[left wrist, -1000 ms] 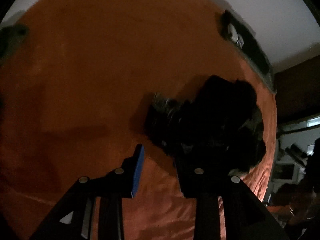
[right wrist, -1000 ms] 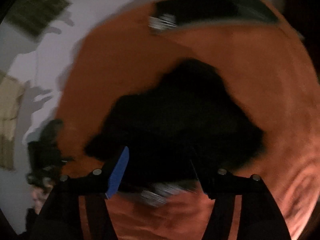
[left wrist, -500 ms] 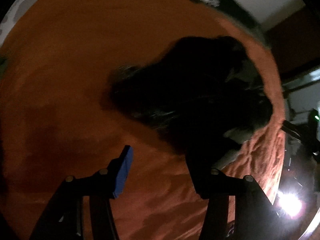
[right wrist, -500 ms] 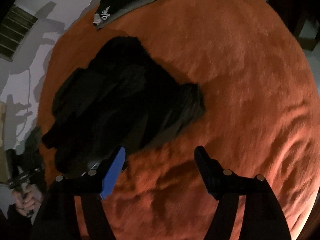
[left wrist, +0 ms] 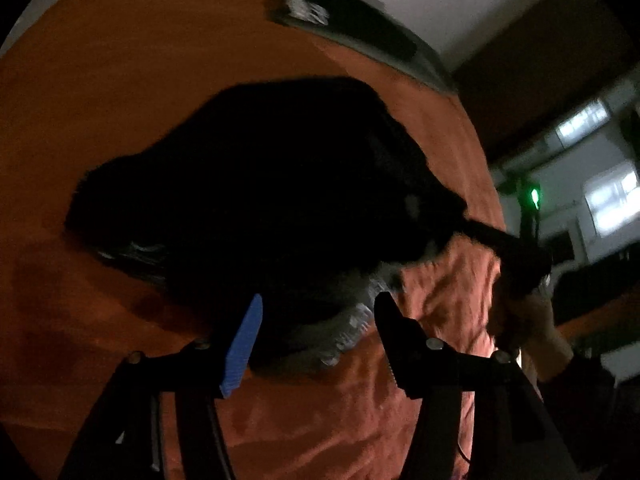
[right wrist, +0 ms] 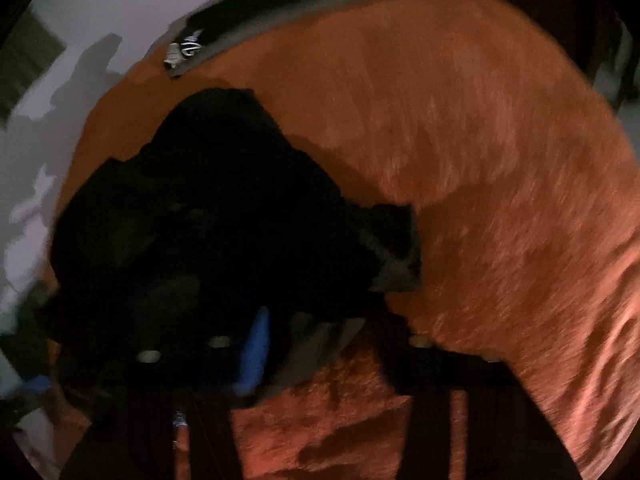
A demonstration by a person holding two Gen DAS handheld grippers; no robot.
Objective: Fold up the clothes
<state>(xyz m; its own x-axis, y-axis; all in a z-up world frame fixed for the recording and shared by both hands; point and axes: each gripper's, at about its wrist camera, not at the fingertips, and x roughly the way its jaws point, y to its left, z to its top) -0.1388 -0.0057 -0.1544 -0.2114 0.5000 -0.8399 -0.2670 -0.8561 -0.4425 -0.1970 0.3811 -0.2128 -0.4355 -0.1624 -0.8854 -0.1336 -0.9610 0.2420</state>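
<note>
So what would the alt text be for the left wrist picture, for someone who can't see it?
A crumpled black garment lies on an orange blanket in dim light. The left tongs, one blue finger and one black, stand open and opening just short of its near edge. At the right a person's hand holds the other tongs against the garment's far corner.

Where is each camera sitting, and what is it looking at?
Left wrist: rides the left gripper, looking down at the black garment on the orange blanket; the person's right hand shows.
Right wrist: rides the right gripper, jaws closing with the garment's edge between them.
Both share the garment, the blanket and the dark strip by the wall.
</note>
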